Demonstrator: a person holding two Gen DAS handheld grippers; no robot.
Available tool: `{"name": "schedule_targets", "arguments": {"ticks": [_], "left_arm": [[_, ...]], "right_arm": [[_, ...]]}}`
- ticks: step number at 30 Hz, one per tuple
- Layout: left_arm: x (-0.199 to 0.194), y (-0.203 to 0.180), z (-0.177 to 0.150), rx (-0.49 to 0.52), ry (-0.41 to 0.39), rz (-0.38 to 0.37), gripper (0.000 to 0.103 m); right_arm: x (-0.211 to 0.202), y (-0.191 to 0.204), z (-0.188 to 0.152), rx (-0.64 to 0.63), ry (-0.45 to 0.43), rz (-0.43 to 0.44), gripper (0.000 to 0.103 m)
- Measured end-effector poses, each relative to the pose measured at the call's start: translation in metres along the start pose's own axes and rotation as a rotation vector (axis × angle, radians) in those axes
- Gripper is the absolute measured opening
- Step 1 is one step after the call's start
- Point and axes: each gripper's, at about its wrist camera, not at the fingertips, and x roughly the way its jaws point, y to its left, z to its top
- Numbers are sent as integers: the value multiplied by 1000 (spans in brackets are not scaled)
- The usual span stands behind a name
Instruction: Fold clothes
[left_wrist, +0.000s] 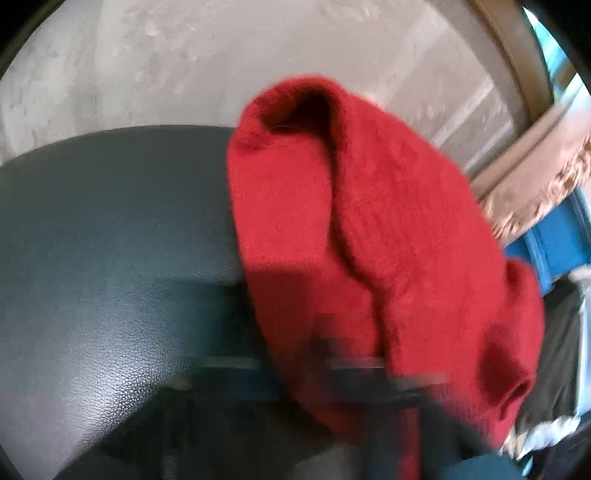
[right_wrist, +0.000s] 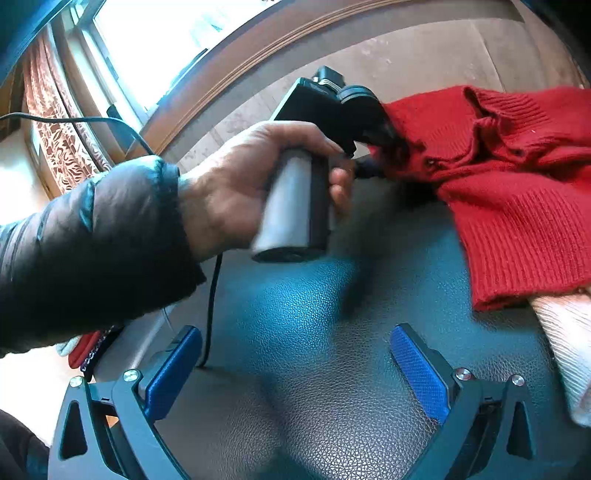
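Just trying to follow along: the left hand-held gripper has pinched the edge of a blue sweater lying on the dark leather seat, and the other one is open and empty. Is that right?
Nearly. The sweater is red, not blue; the right wrist view shows it clearly. The rest holds: the left hand-held gripper is closed on its edge over the dark leather seat, and the right hand-held gripper is open and empty.

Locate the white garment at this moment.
Right wrist view, far right edge: the white garment lies on the dark seat, partly under the red sweater's lower hem.
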Motion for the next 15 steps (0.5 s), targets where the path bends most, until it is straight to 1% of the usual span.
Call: {"name": "schedule_targets", "arguments": {"ticks": [1, 2, 4, 6, 8, 9, 11, 13, 15], "left_arm": [[-11, 4, -1, -15, -22, -23, 2], [-26, 9, -1, -30, -61, -47, 2], [-67, 17, -5, -33, -131, -108, 2], [-110, 26, -12, -18, -202, -132, 2], [-158, 43, -25, -20, -276, -151, 2], [-178, 54, -33, -24, -298, -156, 2], [-210, 74, -49, -31, -321, -159, 2], [-235, 87, -72, -10, -326, -134, 2], [-250, 96, -87, 17, -321, -101, 2]], "right_arm": [[1, 1, 1, 0, 3, 0, 103], [3, 1, 3, 0, 4, 0, 103], [5, -1, 5, -1, 4, 2, 103], [9, -1, 6, 0, 8, 2, 103], [3, -6, 4, 0, 7, 1, 103], [2, -7, 3, -2, 6, 0, 103], [1, -8, 4, -2, 4, -1, 103], [-2, -8, 2, -2, 7, -3, 103], [-3, -7, 3, -2, 15, -6, 103]]}}
